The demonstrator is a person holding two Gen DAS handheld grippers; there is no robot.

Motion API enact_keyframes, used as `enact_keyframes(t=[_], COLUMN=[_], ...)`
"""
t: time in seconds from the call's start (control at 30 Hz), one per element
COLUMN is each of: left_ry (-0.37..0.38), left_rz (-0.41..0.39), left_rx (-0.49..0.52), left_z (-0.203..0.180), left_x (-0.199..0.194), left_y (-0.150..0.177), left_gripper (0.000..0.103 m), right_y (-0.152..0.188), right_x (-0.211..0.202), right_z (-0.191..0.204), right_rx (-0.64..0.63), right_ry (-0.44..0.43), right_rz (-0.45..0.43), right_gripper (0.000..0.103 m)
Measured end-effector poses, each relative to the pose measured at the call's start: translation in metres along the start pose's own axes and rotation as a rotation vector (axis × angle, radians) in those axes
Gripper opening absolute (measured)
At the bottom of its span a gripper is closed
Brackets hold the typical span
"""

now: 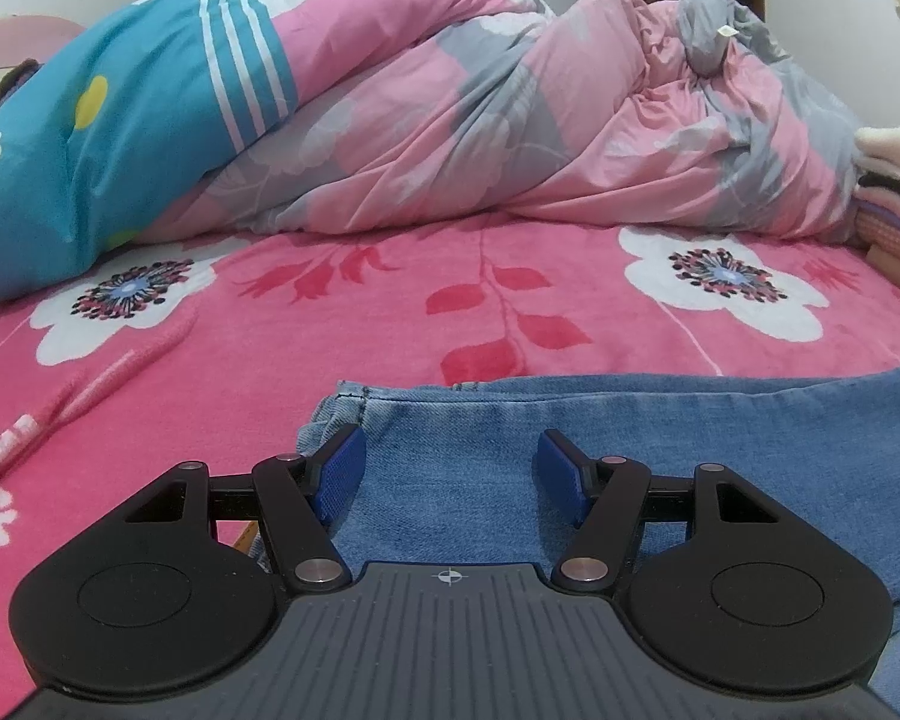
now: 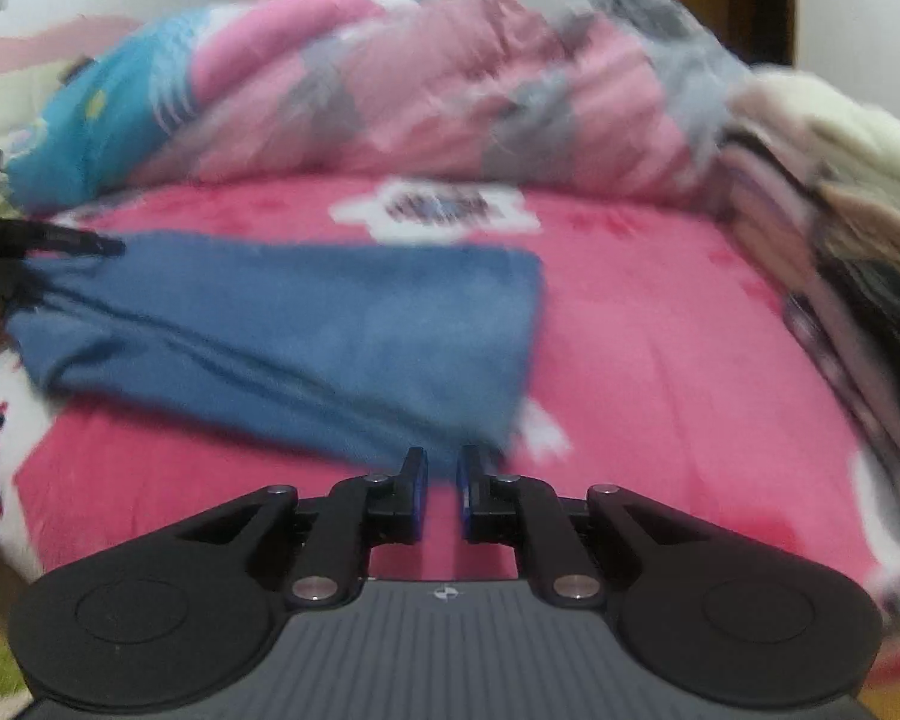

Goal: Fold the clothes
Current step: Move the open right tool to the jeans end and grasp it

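The right gripper point(image 2: 441, 501), jaws nearly together and empty at the near right corner of the jeans point(image 2: 282, 324) on the pink bedsheet point(image 2: 660, 360), could rumple the fold (left gripper point(image 1: 450, 474) open above denim).

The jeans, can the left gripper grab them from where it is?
Probably yes. The left gripper has its jaws apart right over the jeans, near the hemmed edge, and nothing lies between its blue pads and the denim.

black gripper point(image 1: 450, 468), blue pads point(image 1: 339, 474), silver pivot screws, ribbed grey base.
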State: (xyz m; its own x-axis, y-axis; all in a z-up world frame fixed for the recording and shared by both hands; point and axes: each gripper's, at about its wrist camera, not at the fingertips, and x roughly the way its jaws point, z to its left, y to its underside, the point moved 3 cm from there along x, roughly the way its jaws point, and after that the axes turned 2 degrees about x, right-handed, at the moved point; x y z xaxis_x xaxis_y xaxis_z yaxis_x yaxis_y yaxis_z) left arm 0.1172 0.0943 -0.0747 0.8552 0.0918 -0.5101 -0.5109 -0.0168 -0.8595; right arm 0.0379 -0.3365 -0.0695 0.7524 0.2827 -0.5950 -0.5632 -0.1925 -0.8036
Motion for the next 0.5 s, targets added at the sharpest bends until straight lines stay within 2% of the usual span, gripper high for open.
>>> enact_keyframes(t=[0.13,0.2,0.3,0.5], left_ry=[0.004,0.002,0.0,0.006], left_rz=[-0.003,-0.001,0.0,0.0], left_rx=[-0.002,-0.001,0.003,0.021], left_z=[0.001,0.0,0.0,-0.001], left_x=[0.0,0.0,-0.001,-0.002], left_y=[0.001,0.001,0.001,0.001], left_gripper=[0.064,0.064,0.064,0.064], right_y=[-0.023,-0.037,-0.047,-0.01], right_x=[-0.017,-0.006,0.02,0.045], right_z=[0.003,0.018,0.043,0.062], right_rx=[0.073,0.063,0.026,0.005], right_ry=[-0.069,-0.103,-0.14,-0.165], right_rz=[-0.107,-0.141,-0.148,-0.112], right_gripper=[0.012,0.012,0.012,0.012])
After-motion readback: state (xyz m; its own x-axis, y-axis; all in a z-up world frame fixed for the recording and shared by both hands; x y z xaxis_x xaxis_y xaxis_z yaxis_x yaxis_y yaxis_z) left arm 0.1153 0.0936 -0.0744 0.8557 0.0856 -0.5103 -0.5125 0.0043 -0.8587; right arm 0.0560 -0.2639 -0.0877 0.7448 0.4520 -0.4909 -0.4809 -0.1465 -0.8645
